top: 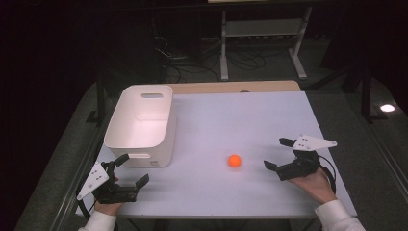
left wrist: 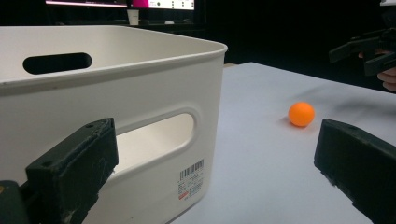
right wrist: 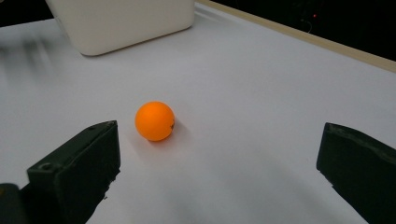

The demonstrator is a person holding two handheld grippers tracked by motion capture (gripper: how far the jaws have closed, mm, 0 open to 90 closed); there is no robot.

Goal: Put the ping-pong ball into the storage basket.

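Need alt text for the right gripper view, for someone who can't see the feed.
An orange ball sits on the white table just ahead of the right gripper, nearer its left-hand jaw, with both black jaws spread wide and touching nothing. A white bin stands farther back at the upper left.

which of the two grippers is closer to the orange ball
The right gripper: its open jaws point at the orange ball just ahead. The left gripper sits by the white bin.

High view overhead, facing forward-down over tabletop (top: 216,120); 2 gripper views low, close, sharing orange ball (right wrist: 154,121), white bin (left wrist: 140,93).
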